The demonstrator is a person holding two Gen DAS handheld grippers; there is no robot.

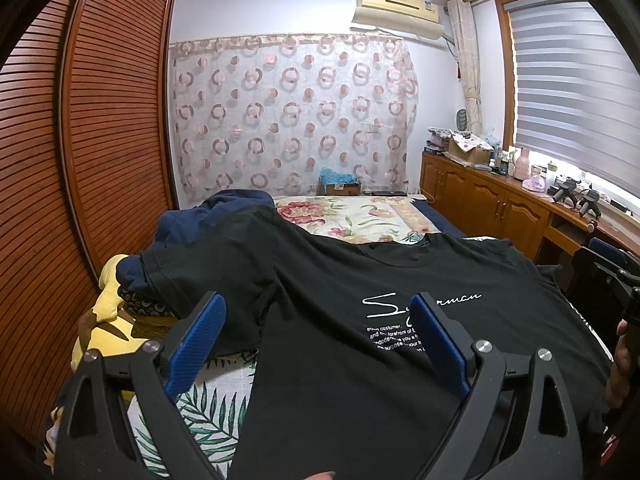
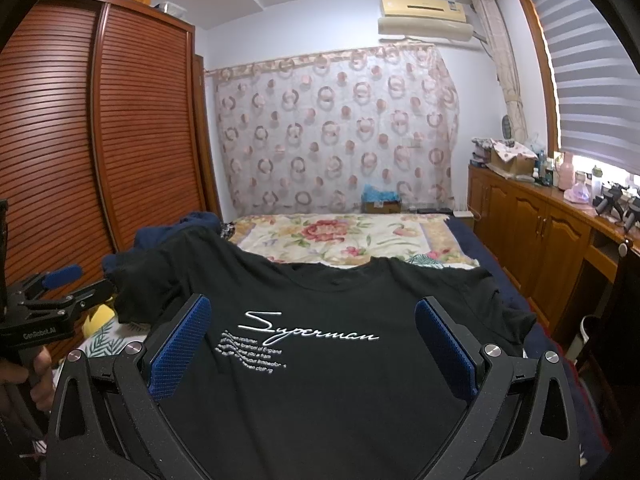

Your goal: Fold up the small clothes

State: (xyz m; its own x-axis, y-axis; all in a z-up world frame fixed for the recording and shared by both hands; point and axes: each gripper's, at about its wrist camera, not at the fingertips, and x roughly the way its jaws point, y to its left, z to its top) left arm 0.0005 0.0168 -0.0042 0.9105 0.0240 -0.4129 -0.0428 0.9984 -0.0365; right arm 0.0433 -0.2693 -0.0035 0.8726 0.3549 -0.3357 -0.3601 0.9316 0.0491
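Garment position: a black T-shirt (image 2: 320, 380) lies spread front-up on the bed (image 2: 340, 240), collar toward the far end, white "Superman" script across the chest. Its left sleeve (image 1: 208, 264) drapes over a pile of dark blue clothing (image 1: 192, 220) at the bed's left edge, next to a yellow item (image 1: 108, 308). Palm-leaf print bedding (image 1: 208, 412) shows beside the shirt's left side seam.

Left claw (image 1: 320, 336): both blue-padded fingers (image 1: 196, 344) stand wide apart above the shirt's left half, the left finger over the sleeve and side seam, the right finger over the printed script. Nothing is held between them.

Right claw (image 2: 312, 340): both fingers stand wide apart above the chest area, framing the script. Nothing is held between them. In the right wrist view, the left claw appears at the left edge, gripped by the person's hand (image 2: 36, 372).

Surroundings: louvred wooden wardrobe (image 2: 100, 140) to the left of the bed, patterned curtain (image 2: 340, 132) on the far wall, wooden counter (image 2: 540, 216) under the window to the right, carrying bottles and boxes.
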